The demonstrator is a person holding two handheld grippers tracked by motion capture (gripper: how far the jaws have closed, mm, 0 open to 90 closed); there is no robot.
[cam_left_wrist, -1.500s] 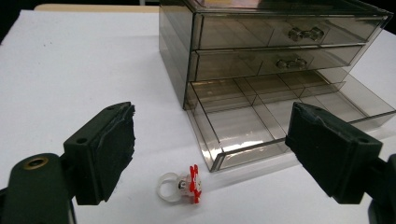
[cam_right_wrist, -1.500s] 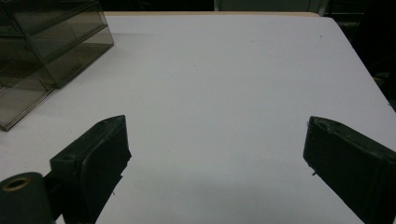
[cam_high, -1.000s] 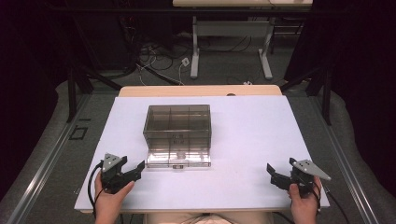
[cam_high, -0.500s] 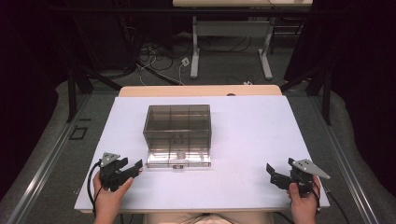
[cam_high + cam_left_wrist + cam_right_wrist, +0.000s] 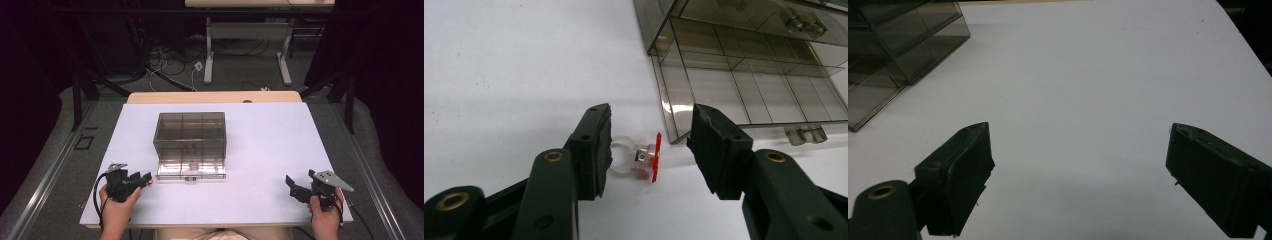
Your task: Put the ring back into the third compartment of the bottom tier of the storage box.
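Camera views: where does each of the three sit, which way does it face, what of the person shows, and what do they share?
High view: above the person's side, looking forward and down on the white table; both hands, left gripper and right gripper enter at bottom.
Left gripper view: rides the left gripper, looking along its open jaws at a small clear ring with a red tab.
Right gripper view: rides the right gripper, jaws open over bare table.
Shared: the smoky transparent compartment box appears in all three.

The white bench [image 5: 280,145] stands on a grey floor [image 5: 50,165]. Behind the bench, cables [image 5: 165,60] lie on the floor beside a table's white legs [image 5: 209,55]. The room around is dark.
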